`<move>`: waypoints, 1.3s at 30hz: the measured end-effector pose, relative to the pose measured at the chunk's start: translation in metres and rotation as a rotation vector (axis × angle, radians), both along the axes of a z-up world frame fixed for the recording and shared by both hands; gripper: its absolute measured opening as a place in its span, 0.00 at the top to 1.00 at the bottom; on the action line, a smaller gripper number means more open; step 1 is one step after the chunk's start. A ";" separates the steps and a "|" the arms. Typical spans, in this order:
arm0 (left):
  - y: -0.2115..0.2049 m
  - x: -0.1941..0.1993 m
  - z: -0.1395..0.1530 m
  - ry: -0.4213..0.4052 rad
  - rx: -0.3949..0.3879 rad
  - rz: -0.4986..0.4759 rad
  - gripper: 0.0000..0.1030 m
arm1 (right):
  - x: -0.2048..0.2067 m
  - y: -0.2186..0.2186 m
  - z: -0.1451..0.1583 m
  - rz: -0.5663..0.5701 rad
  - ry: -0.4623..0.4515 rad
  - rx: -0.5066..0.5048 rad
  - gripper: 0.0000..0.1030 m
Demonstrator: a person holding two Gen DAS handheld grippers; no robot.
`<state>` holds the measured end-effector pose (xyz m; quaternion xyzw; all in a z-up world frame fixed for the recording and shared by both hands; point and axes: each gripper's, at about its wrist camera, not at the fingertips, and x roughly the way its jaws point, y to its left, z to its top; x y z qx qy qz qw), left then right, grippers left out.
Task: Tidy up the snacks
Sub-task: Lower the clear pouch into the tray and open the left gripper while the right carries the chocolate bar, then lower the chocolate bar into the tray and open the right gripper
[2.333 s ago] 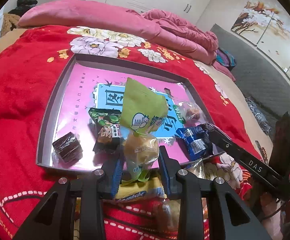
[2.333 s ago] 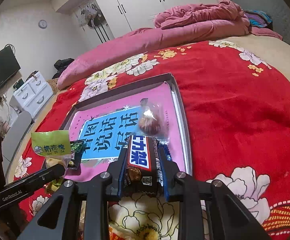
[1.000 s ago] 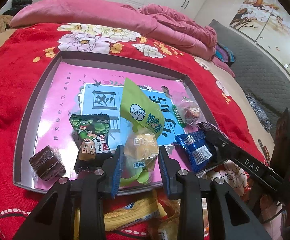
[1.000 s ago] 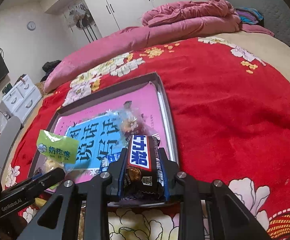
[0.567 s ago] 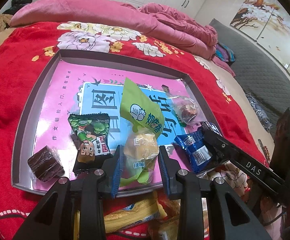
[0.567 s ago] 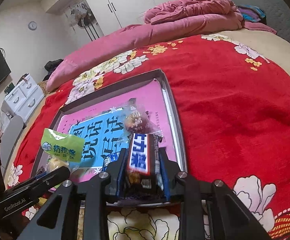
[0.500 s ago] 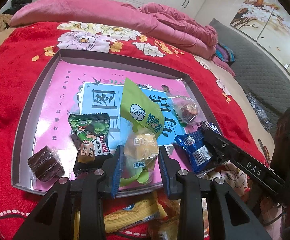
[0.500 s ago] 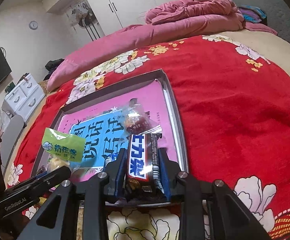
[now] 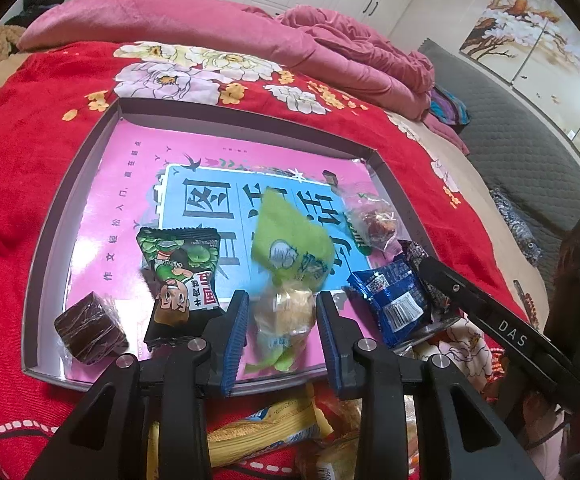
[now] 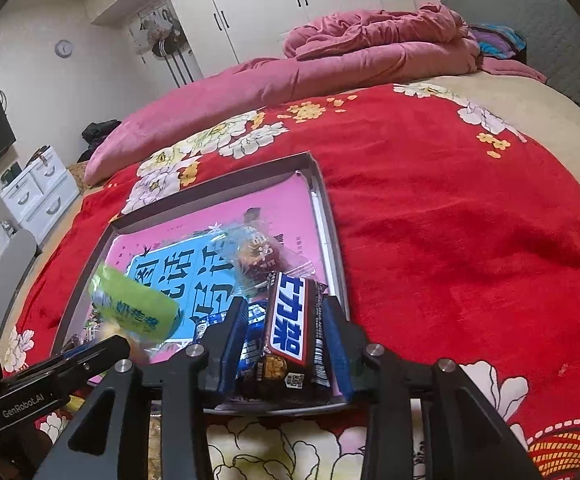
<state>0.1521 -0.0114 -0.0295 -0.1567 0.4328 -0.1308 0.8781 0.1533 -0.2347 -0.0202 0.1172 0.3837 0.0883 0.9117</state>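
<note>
Jaws opening, glossy choc bar (image 10: 290,320) btwn.

Your left hand-held gripper (image 9: 282,324) — black arms with ribbed blue pads — points steeply downward, its jaws parted a little with a bagged snack between the pads (image 9: 234,338); whether they press on it is not clear. Your right hand-held gripper (image 10: 286,344), of the same black-and-blue build, tilts down likewise — its jaws are opening, a wrapped bar still between them, gaps showing at both pads.
</note>
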 end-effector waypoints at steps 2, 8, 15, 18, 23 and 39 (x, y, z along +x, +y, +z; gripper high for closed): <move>0.000 0.000 0.000 -0.002 0.001 -0.001 0.65 | 0.000 -0.001 0.001 -0.001 -0.003 0.000 0.63; 0.000 0.000 0.001 -0.003 0.001 0.001 0.65 | -0.003 0.001 0.004 0.010 -0.022 -0.003 0.62; 0.002 -0.001 0.001 -0.004 0.000 0.004 0.63 | -0.004 0.002 0.007 0.016 -0.027 -0.001 0.52; 0.002 -0.001 0.002 -0.007 0.001 0.006 0.59 | -0.004 0.002 0.007 0.012 -0.027 -0.005 0.52; 0.003 -0.001 0.002 -0.005 0.000 0.006 0.54 | -0.005 0.001 0.010 0.012 -0.039 -0.001 0.50; 0.006 -0.006 0.010 -0.026 0.014 0.009 0.33 | -0.008 0.001 0.012 0.024 -0.053 -0.006 0.40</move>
